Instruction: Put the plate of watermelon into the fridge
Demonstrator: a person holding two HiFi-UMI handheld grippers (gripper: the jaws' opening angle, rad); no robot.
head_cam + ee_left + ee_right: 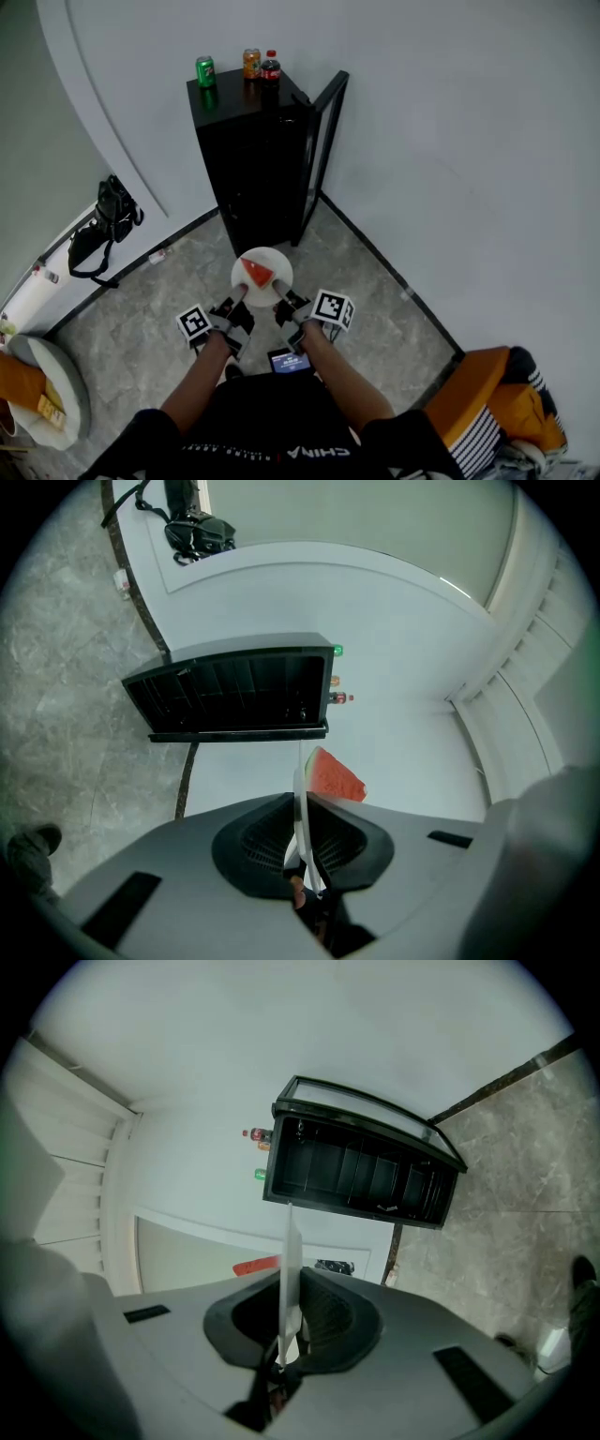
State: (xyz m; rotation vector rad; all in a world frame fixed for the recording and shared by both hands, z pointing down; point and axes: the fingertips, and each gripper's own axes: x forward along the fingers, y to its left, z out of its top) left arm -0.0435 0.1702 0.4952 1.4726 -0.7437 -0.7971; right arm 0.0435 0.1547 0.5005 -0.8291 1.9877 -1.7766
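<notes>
A white plate [263,273] with a red watermelon wedge [256,272] is held level over the grey floor, just in front of the black fridge [251,164]. The fridge door [325,141] stands open to the right. My left gripper [238,296] is shut on the plate's near left rim, and my right gripper [280,293] is shut on the near right rim. In the left gripper view the plate [299,803] shows edge-on between the jaws, with the watermelon [334,776] beyond them. The right gripper view also shows the plate [290,1265] edge-on, with the dark open fridge [361,1174] ahead.
A green can [205,71], an orange can [251,63] and a dark bottle [271,67] stand on the fridge top. A black bag [105,228] lies by the left wall. An orange seat [483,405] sits at the lower right, a round stool [52,386] at the lower left.
</notes>
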